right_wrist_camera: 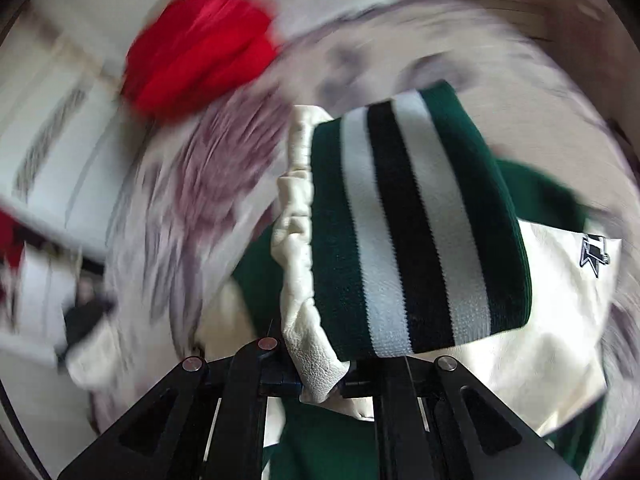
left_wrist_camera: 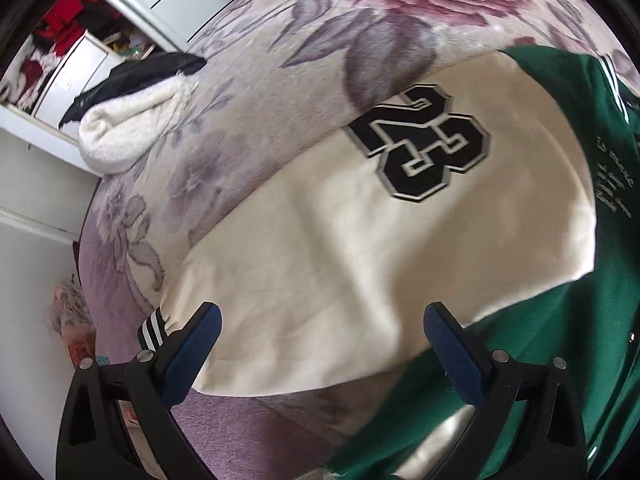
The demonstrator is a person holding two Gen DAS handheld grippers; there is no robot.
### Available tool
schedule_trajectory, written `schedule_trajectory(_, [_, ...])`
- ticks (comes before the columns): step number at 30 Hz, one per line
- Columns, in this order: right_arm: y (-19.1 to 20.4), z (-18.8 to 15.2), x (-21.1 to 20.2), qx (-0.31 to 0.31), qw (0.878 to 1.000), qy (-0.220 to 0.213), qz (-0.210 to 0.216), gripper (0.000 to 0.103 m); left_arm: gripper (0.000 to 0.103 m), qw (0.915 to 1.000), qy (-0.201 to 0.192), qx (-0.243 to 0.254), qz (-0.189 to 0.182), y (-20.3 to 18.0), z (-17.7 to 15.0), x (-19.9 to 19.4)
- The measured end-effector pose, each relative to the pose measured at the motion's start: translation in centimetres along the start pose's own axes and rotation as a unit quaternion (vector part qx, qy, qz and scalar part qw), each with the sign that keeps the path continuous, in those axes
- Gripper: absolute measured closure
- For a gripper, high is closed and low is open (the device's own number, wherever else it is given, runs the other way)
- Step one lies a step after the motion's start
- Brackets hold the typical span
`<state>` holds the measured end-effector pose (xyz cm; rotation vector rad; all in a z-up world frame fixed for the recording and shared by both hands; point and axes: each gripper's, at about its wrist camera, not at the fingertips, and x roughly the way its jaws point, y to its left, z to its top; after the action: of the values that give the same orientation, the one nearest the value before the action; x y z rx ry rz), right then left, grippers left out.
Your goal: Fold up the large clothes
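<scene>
Lying across the floral bed cover [left_wrist_camera: 248,92], the green-and-cream varsity jacket [left_wrist_camera: 360,264] shows a cream sleeve bearing a black "23" patch [left_wrist_camera: 420,144]. Above that sleeve, the left gripper [left_wrist_camera: 320,340] hovers with its blue-padded fingers [left_wrist_camera: 192,356] wide apart and empty. On the other side, the right gripper [right_wrist_camera: 320,386] is clamped on cream leather beside the striped cuff [right_wrist_camera: 416,220].

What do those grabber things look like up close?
The left hand-held gripper has two black plastic arms with triangle-shaped holes, shiny round silver pins, and bumpy dark blue pads on its fingers. The right hand-held gripper is built the same way: black arms and silver pins.
</scene>
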<state>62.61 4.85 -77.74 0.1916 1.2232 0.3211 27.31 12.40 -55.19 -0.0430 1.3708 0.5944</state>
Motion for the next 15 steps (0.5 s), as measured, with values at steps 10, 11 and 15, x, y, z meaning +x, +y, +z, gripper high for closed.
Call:
schedule_trajectory(10, [-2.1,-8.4,5.7,0.105,0.978,0.112,0.142,0.032,0.0,0.9995,0.02,-0.005,-0.025,1.9,-0.2,0.6])
schedule_trajectory(11, [-4.5,-9.1,4.0,0.147,0.973,0.097,0.146,0.032,0.0,0.9994,0.021,-0.005,-0.026,2.1,-0.2,0.5])
schedule_trajectory(15, [-17.7,-16.6,-2.4,0.367,0.924,0.052,0.092,0.032,0.0,0.9992,0.03,-0.003,-0.025,2.2,-0.7,0.4])
